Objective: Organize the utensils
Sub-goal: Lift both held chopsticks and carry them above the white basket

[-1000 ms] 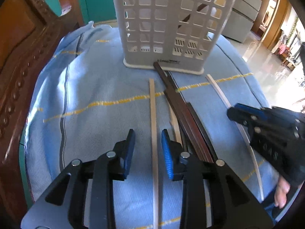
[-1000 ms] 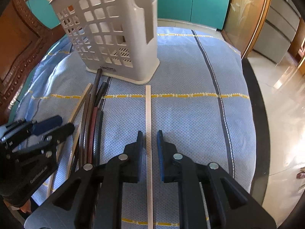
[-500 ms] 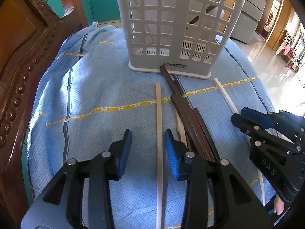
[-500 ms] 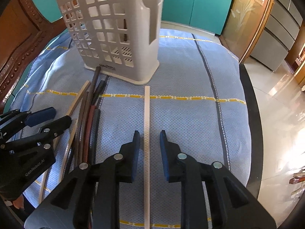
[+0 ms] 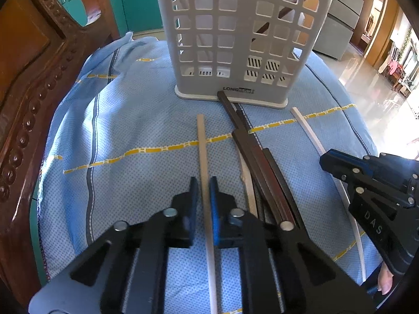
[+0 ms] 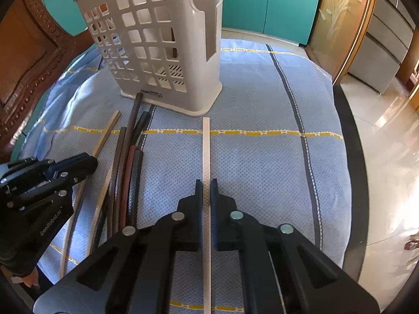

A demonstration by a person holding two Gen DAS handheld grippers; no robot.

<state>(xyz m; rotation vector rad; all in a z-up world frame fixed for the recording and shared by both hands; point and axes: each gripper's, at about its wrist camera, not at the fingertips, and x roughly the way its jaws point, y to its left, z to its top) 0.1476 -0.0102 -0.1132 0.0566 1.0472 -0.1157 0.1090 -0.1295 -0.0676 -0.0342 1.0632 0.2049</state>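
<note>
In the left wrist view my left gripper (image 5: 203, 180) has its jaws closing, and the blue pads press a tan chopstick (image 5: 201, 136) that lies on the cloth pointing toward the white slotted utensil basket (image 5: 235, 39). My right gripper (image 6: 206, 181) is shut on a white chopstick (image 6: 206, 146), also flat on the cloth. Between the two lies a bundle of dark chopsticks (image 5: 262, 162), one tip touching the basket's base. The right gripper (image 5: 324, 159) shows at the right edge of the left view, and the left gripper (image 6: 89, 161) at the left of the right view.
A blue cloth (image 5: 131, 157) with yellow and grey stripes covers the table. A carved wooden chair back (image 5: 26, 78) rises at the left. The table's black rim (image 6: 351, 157) drops to a shiny floor on the right. Teal cupboards (image 6: 262, 0) stand behind.
Both pairs of jaws have narrowed from open around their sticks to closed on them. The sticks lie where they were and neither hand has shifted.
</note>
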